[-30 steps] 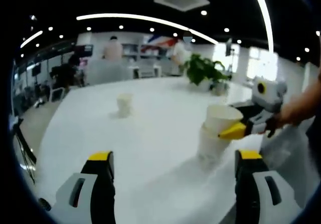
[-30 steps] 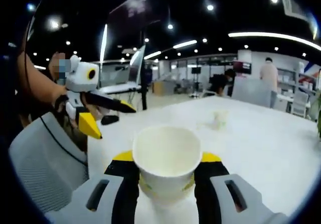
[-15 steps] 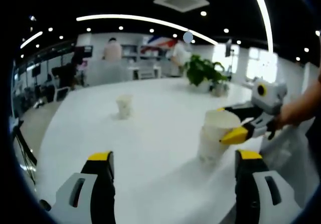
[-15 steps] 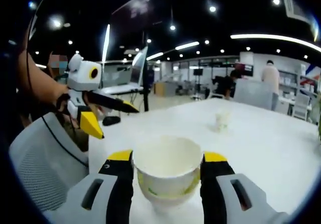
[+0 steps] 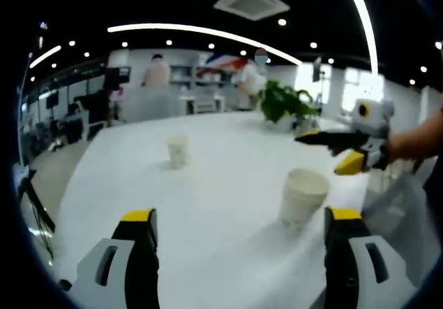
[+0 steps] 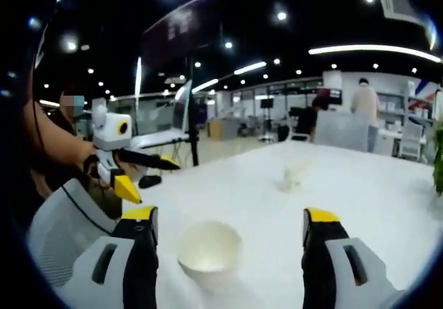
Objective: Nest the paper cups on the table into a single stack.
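Observation:
A stack of nested white paper cups (image 5: 300,197) stands on the white table (image 5: 208,184) near its right edge; in the right gripper view the same stack (image 6: 208,251) sits low between my jaws. A single small paper cup (image 5: 178,151) stands farther off on the table, seen as a cup (image 6: 293,177) in the right gripper view. My left gripper (image 5: 242,219) is open with nothing in it. My right gripper (image 6: 228,219) is open, lifted clear above and behind the stack; it appears as the right gripper (image 5: 336,149) held by a hand.
A potted green plant (image 5: 282,103) stands at the table's far side. A grey mesh chair back (image 6: 66,229) is by the table edge. A laptop (image 6: 169,115) sits at the far end. People stand in the background.
My right gripper has opened, let go of the top cup and pulled up and away. The cup has dropped fully into the stack. The left gripper has stayed open.

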Demonstrator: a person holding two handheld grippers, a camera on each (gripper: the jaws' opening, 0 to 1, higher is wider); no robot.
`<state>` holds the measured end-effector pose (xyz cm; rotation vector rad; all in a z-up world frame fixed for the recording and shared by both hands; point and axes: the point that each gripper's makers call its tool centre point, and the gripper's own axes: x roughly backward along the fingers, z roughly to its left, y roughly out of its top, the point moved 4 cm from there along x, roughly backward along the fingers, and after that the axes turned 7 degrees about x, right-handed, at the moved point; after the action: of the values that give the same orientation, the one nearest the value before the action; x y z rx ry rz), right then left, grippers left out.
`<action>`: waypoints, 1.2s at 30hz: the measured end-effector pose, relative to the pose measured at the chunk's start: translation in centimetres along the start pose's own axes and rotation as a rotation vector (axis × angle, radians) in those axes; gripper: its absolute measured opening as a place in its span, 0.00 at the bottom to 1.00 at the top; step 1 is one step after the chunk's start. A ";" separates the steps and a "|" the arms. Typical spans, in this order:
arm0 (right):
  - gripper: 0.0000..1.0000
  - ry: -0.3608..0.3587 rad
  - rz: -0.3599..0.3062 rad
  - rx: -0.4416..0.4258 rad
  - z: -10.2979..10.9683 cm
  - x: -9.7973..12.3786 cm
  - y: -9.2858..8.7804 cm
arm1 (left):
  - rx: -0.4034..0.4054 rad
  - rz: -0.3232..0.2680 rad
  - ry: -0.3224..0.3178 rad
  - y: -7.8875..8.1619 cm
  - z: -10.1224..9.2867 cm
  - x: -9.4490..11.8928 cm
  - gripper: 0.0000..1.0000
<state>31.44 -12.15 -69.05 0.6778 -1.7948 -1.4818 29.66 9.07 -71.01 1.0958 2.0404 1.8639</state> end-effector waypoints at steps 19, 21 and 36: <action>1.00 -0.175 0.069 -0.007 -6.7 6.3 -3.2 | -0.023 -0.039 0.010 0.2 1.2 0.5 0.99; 1.00 -0.173 0.079 -0.028 -6.9 6.7 -3.7 | -0.022 -0.037 0.010 0.0 1.3 0.5 0.99; 1.00 -0.193 0.091 -0.017 -7.9 7.4 -3.6 | -0.007 0.000 0.060 -0.4 3.6 -1.1 0.99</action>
<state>32.95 -23.36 -70.45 0.4506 -1.9284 -1.5425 32.35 11.26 -72.46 1.0507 2.0647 1.9252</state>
